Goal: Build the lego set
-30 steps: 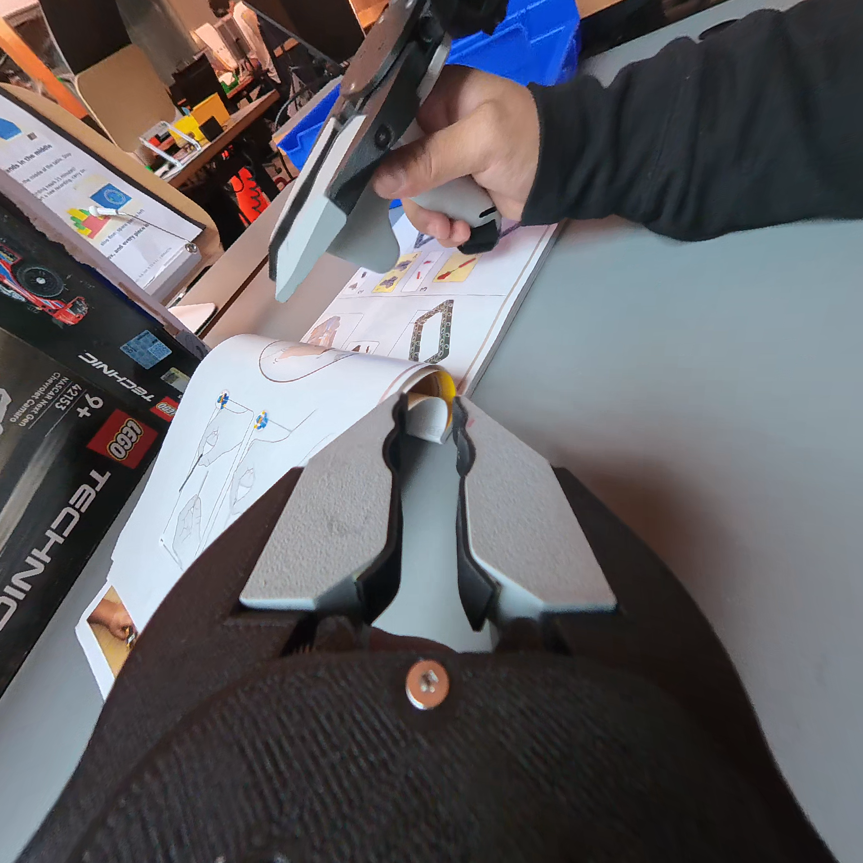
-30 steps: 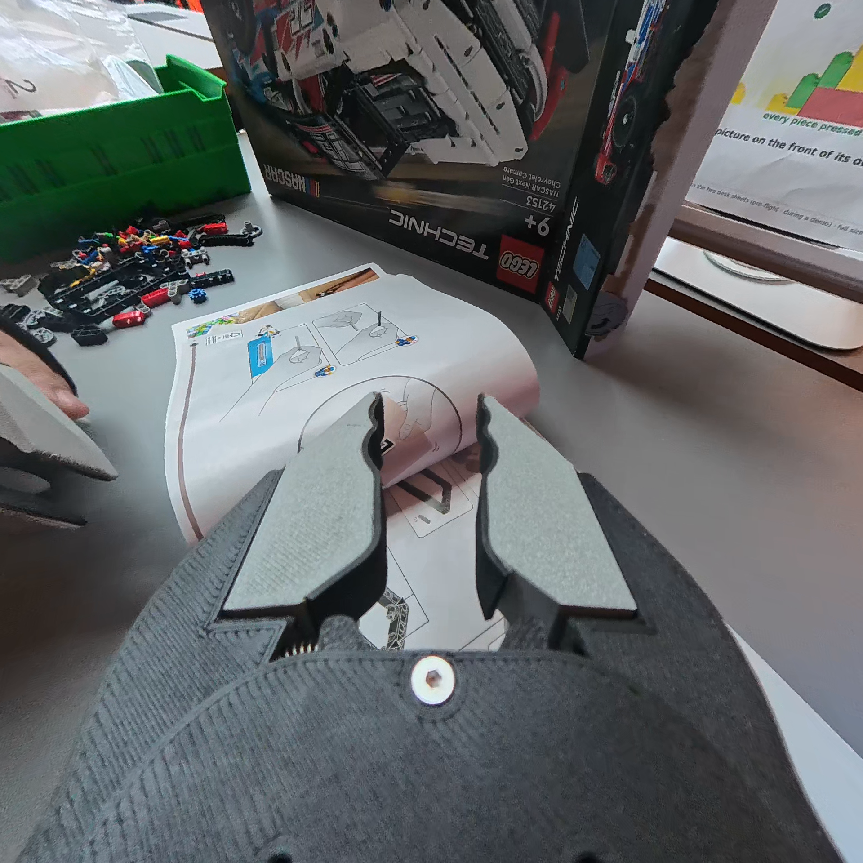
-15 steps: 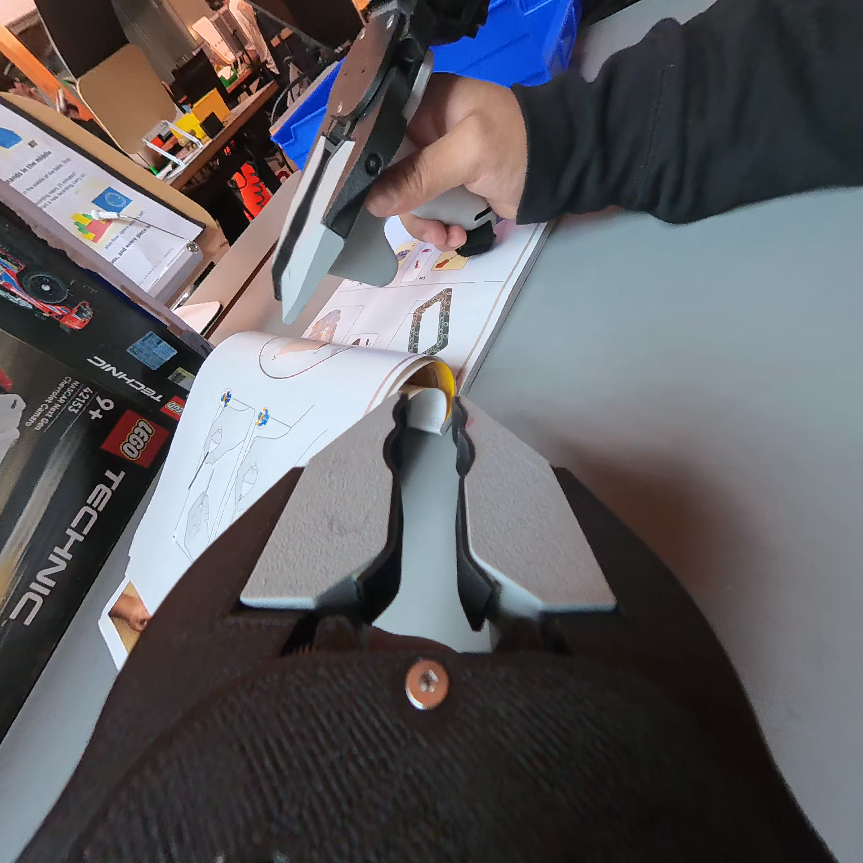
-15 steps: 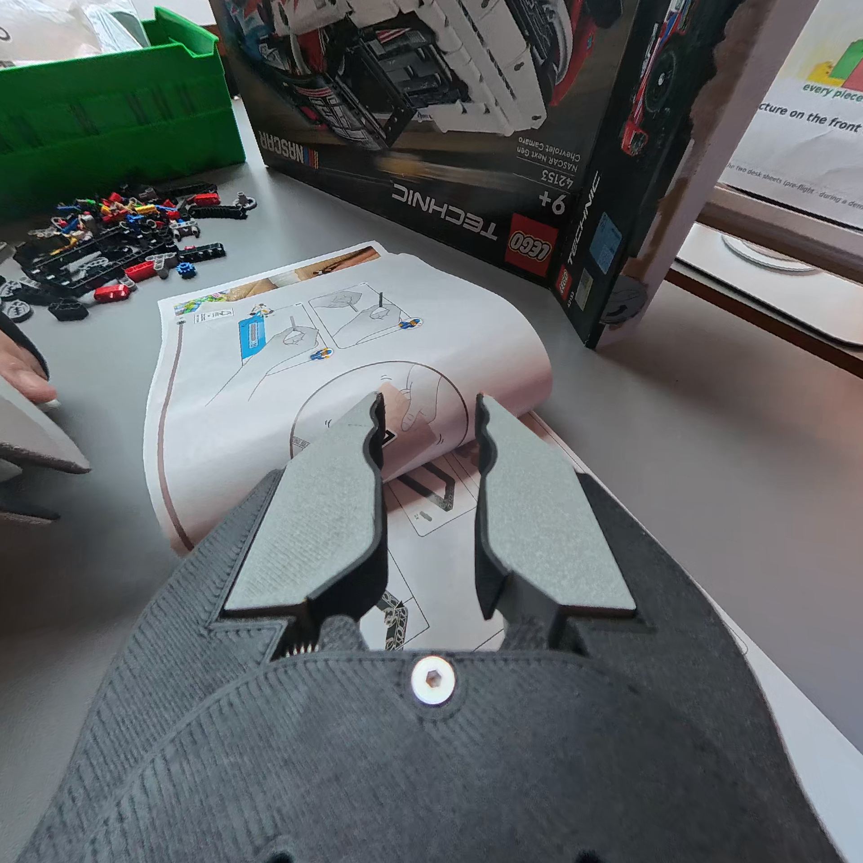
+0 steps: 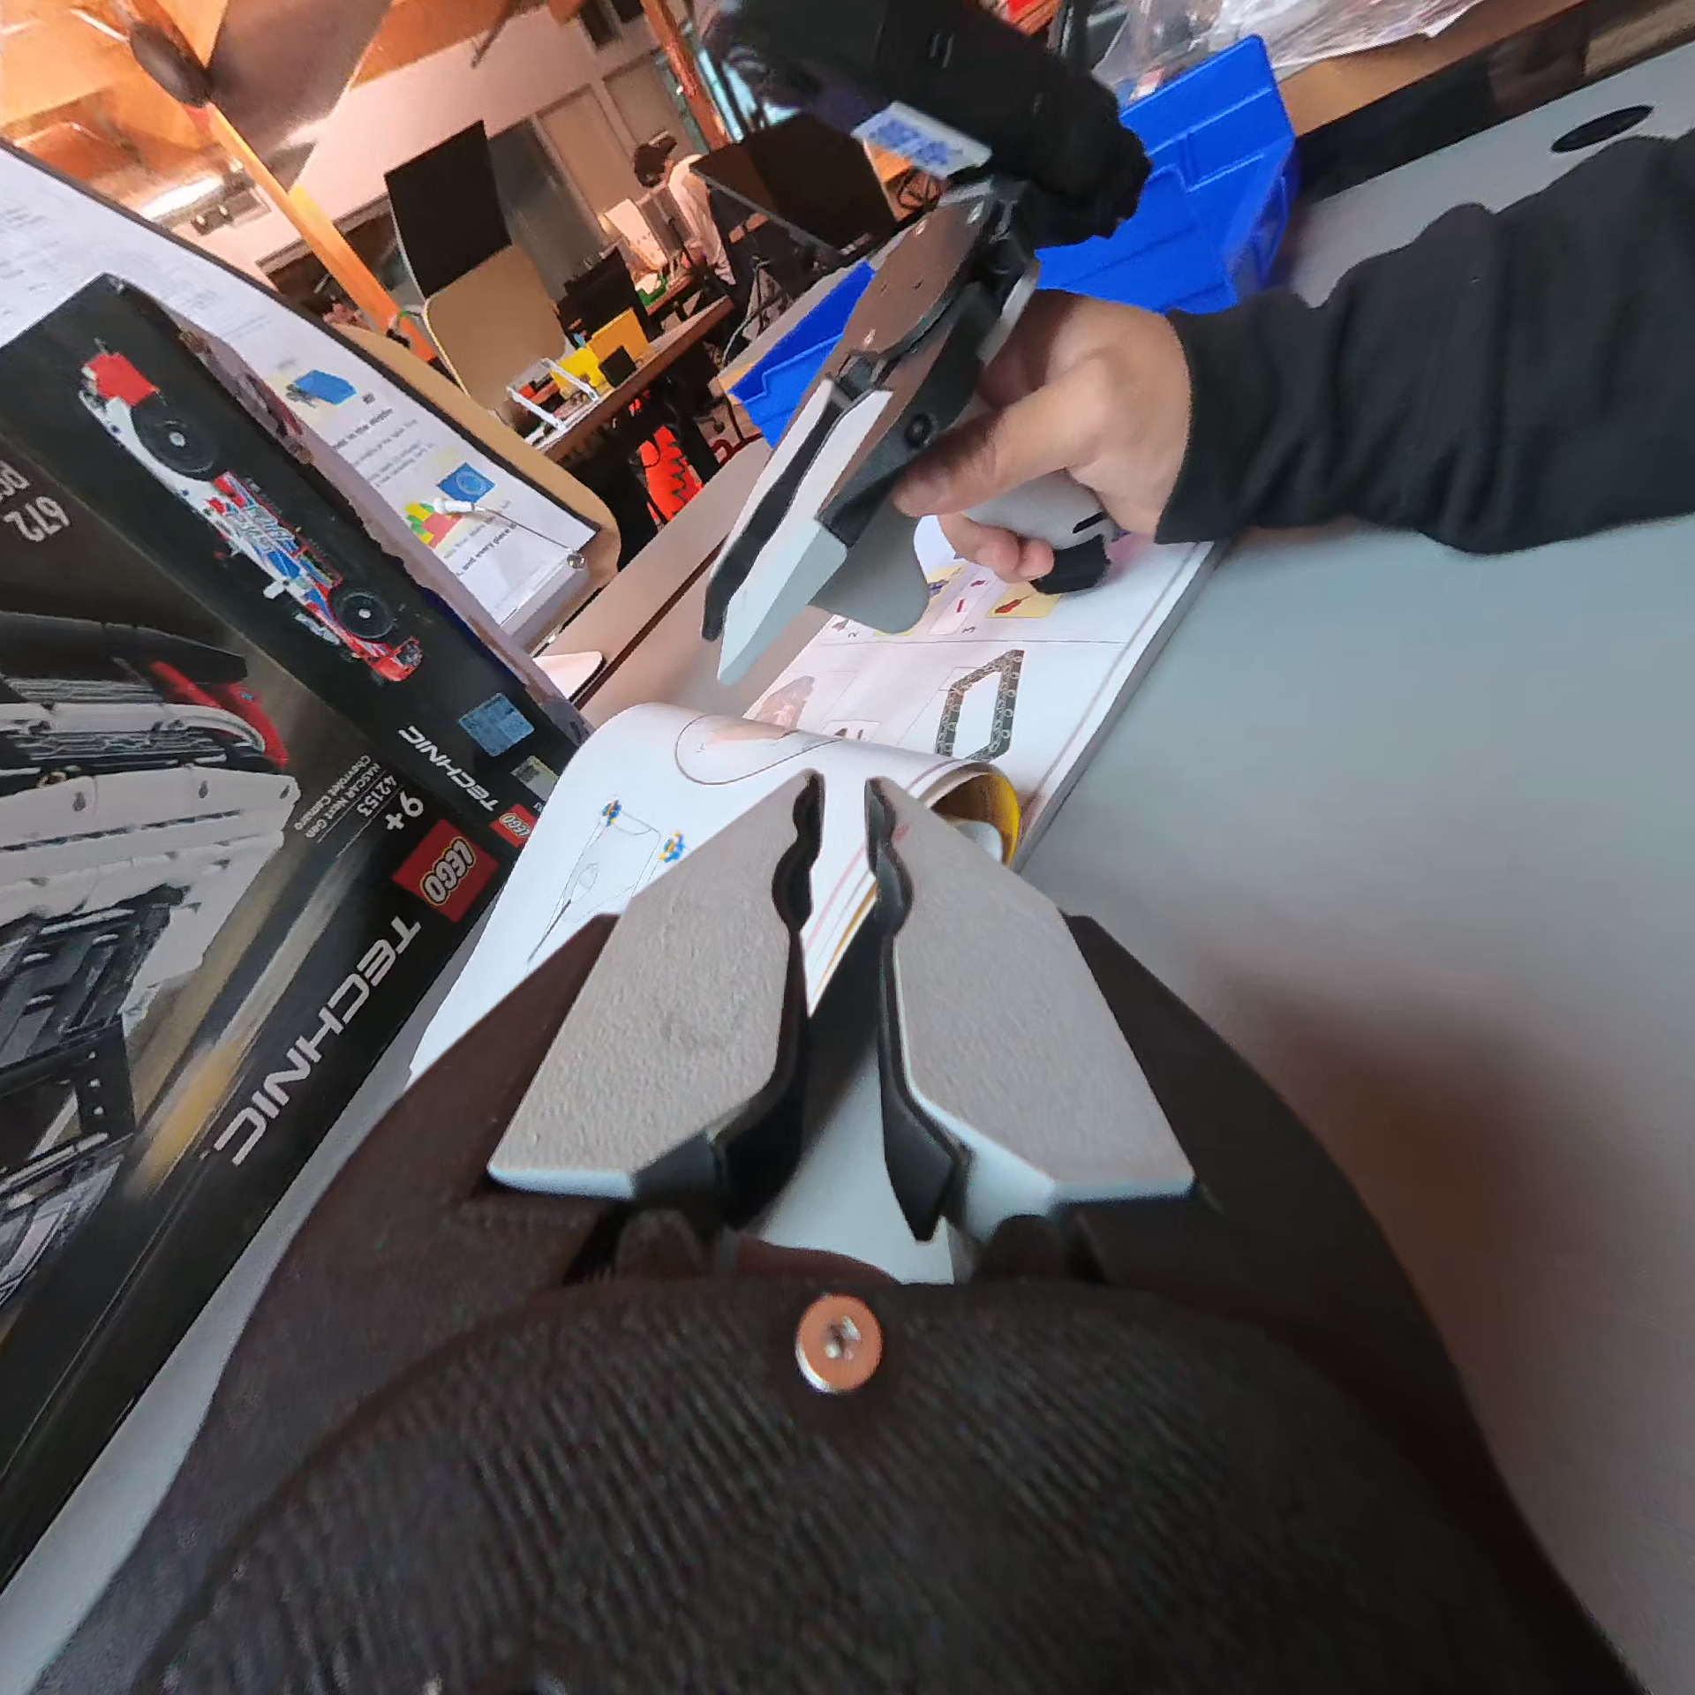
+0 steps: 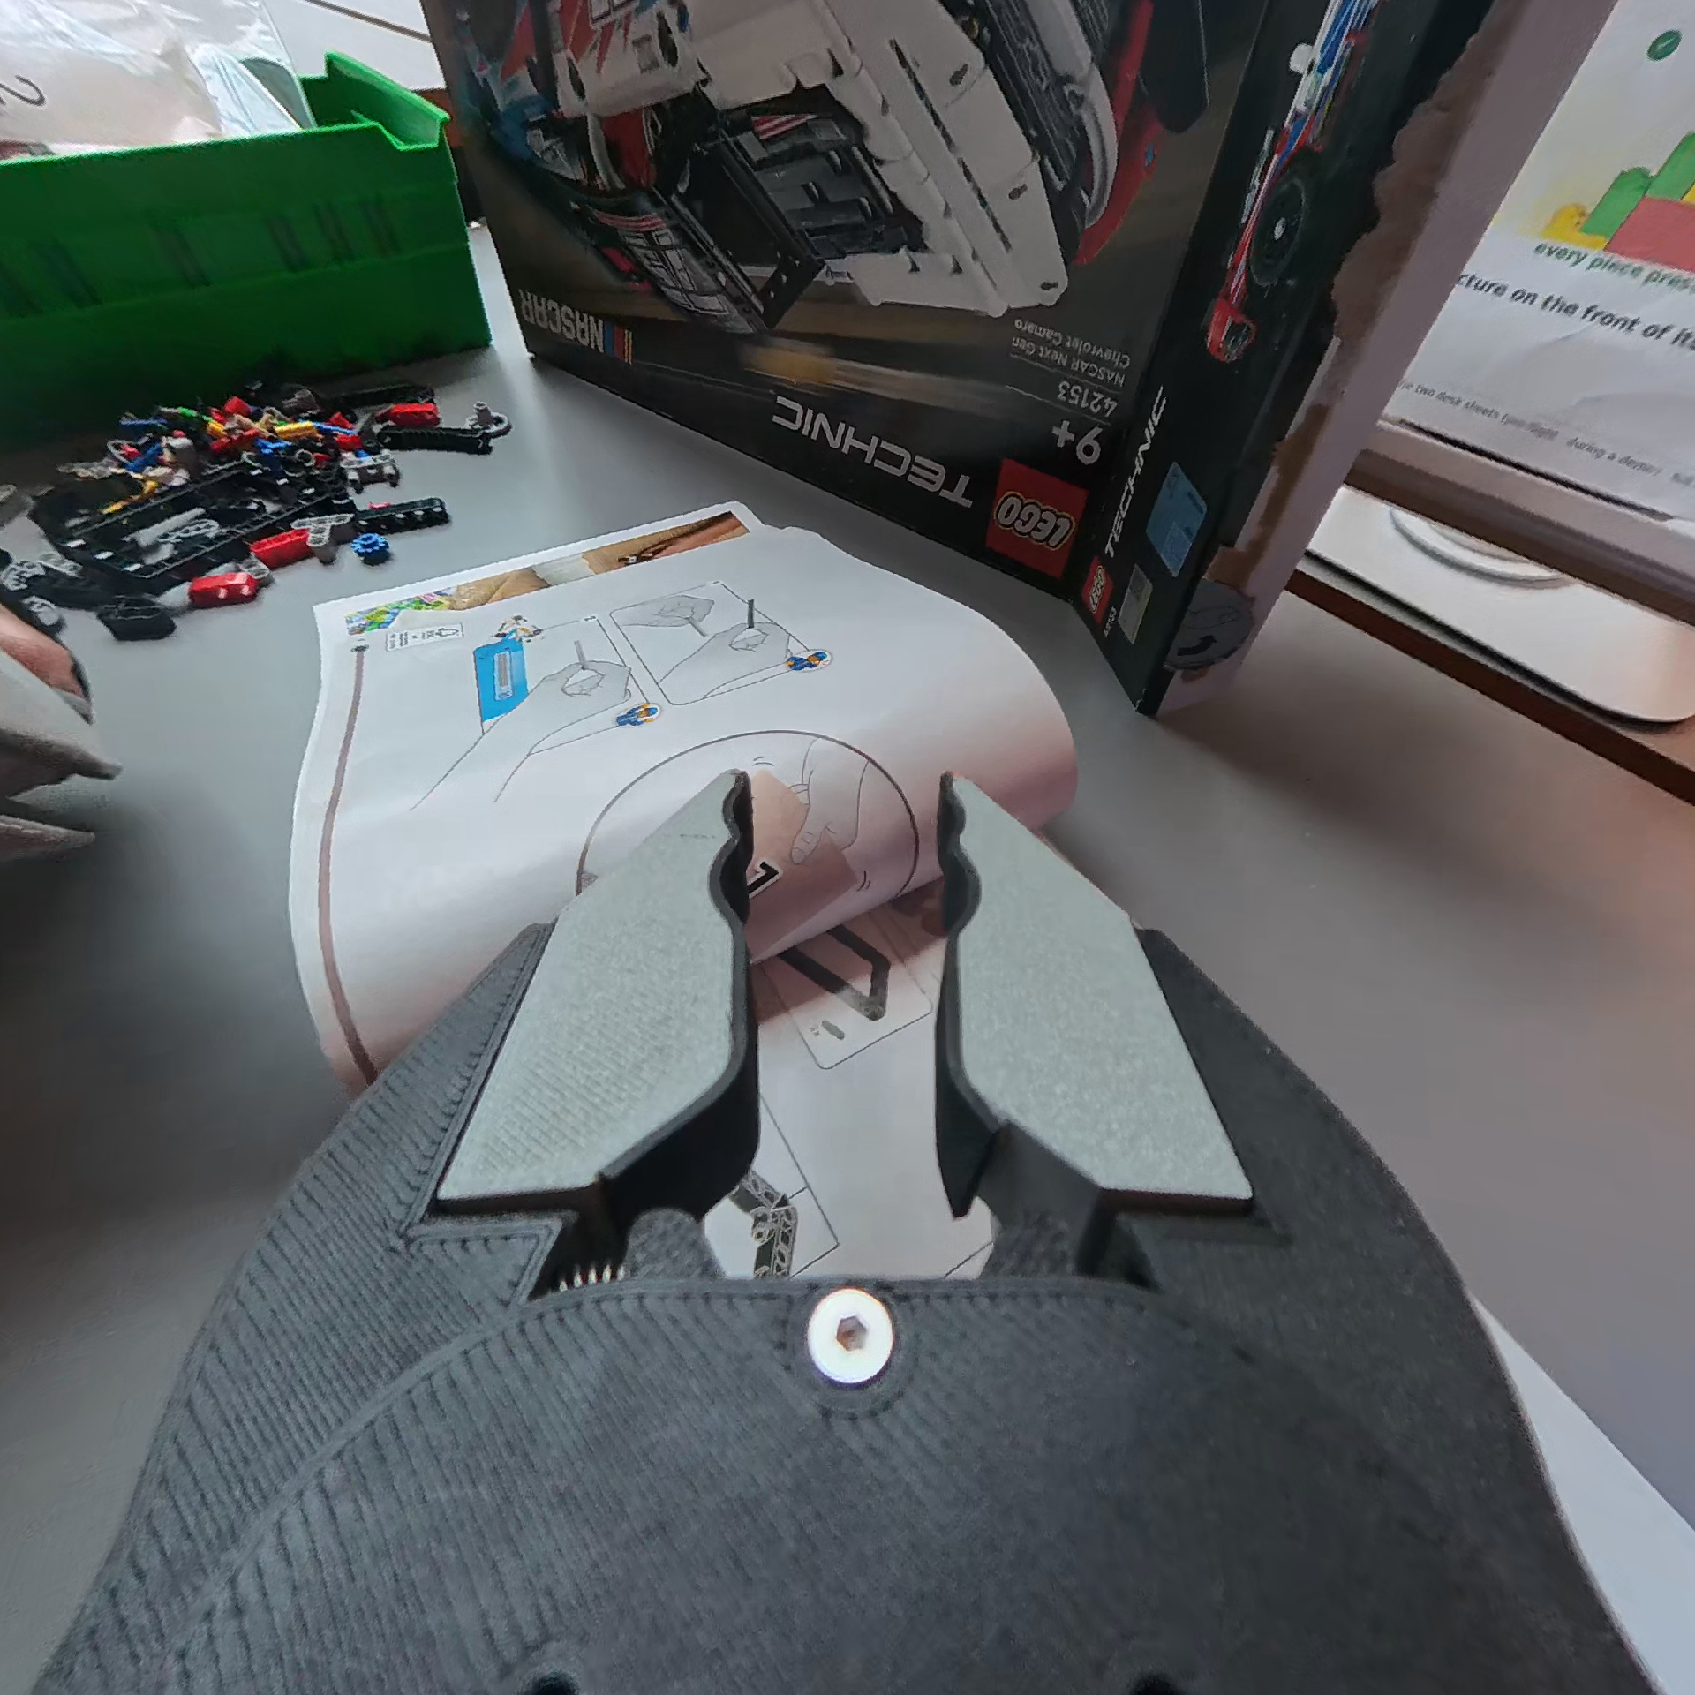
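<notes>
The left gripper (image 5: 842, 807) has narrow jaws, gripping nothing, beside the instruction booklet (image 6: 587, 780) and its curled page. The right gripper (image 6: 839, 807), jaws wider and empty, hovers above the fold. A careless pinch could crease the page. Loose Lego pieces (image 6: 220, 495) lie far left.

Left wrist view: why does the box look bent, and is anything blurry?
Left wrist view: the wide-angle lens bows the box edges; the room behind is soft. Right wrist view: the box leans too, the booklet is sharp, and the left-edge hand is blurred.
</notes>
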Available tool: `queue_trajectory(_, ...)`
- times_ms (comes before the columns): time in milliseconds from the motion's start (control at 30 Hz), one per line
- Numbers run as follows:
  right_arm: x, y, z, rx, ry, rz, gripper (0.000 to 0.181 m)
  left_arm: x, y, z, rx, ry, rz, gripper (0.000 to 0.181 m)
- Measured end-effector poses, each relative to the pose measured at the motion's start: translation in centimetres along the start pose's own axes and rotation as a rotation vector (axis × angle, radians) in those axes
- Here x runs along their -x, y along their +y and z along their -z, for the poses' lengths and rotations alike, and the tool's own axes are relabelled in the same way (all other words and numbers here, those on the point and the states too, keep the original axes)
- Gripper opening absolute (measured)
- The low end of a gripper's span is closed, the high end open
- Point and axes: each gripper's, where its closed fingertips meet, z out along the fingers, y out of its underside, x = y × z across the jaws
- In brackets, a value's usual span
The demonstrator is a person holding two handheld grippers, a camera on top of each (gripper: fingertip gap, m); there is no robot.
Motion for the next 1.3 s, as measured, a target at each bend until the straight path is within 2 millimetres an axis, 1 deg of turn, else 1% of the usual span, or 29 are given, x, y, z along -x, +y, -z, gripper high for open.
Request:
queue_trajectory(133,-0.4,-0.5,0.3,-0.028,0.049,0.039,0.041,-0.1,0.0,0.0,0.003,0.005,-0.006,0.007)
queue_trajectory(233,-0.6,-0.4,0.2,-0.028,0.051,0.009,0.052,-0.3,0.1,0.0,0.007,0.007,-0.021,0.006)
queue_trajectory(367,-1.0,-0.3,0.2,-0.030,0.049,-0.016,0.052,-0.2,-0.2,0.1,-0.006,0.003,-0.019,0.006)
queue_trajectory(600,-1.0,-0.2,0.3,-0.023,0.050,-0.020,0.053,-0.4,0.0,0.0,0.007,0.009,-0.022,0.007)
queue_trajectory(700,-1.4,0.2,0.6,0.016,0.061,-0.035,0.050,-0.4,0.1,0.0,0.011,0.012,-0.018,0.007)
queue_trajectory(933,-2.6,-0.6,1.9,-0.035,0.079,-0.078,0.049,0.1,0.4,-0.1,0.026,0.000,0.006,0.007)
queue_trajectory(1033,-2.4,-0.7,1.8,-0.039,0.058,-0.099,0.050,-0.1,0.6,-0.2,0.032,0.003,-0.002,0.007)
queue_trajectory(1300,-1.6,-0.7,1.5,-0.020,0.054,-0.049,0.050,0.0,1.0,-0.3,0.046,0.004,-0.004,0.007)
